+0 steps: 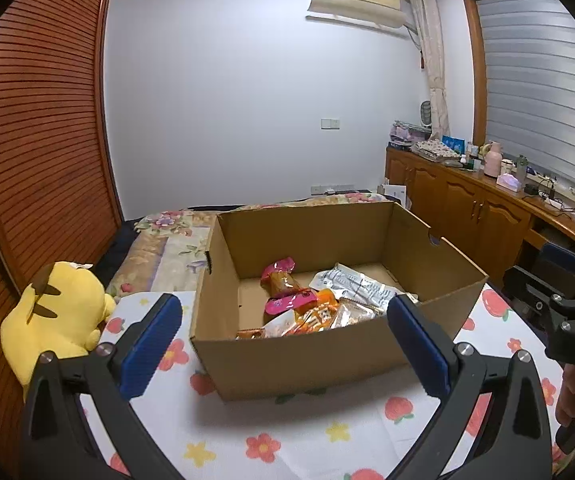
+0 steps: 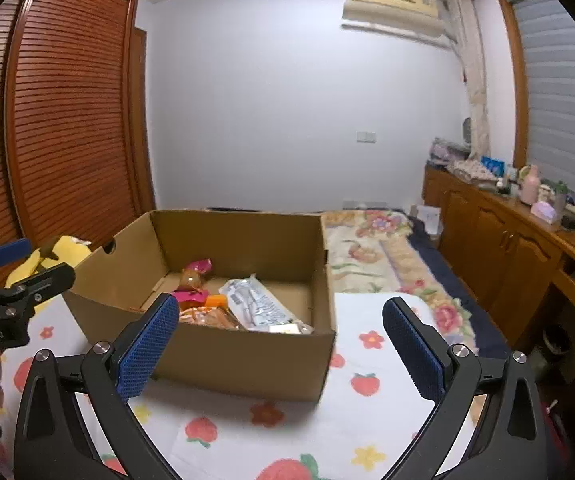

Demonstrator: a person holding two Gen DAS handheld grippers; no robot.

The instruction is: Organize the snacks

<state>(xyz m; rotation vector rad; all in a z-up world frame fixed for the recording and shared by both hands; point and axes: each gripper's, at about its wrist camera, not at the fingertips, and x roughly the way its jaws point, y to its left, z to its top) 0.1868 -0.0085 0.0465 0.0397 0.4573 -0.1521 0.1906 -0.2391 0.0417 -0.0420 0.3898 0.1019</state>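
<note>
Both the left gripper [image 1: 283,336] and right gripper [image 2: 279,340] hang with jaws wide apart, holding nothing, above the flowered cloth [image 1: 307,432]; just beyond them, near the cloth's far edge, sits the cardboard box [image 2: 247,360]; the snacks [image 1: 319,308] lie inside on its floor; a yellow plush toy [image 1: 59,312] rests at the cloth's left edge.

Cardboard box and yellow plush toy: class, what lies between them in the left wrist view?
Only bare flowered cloth separates the cardboard box and yellow plush toy.
</note>
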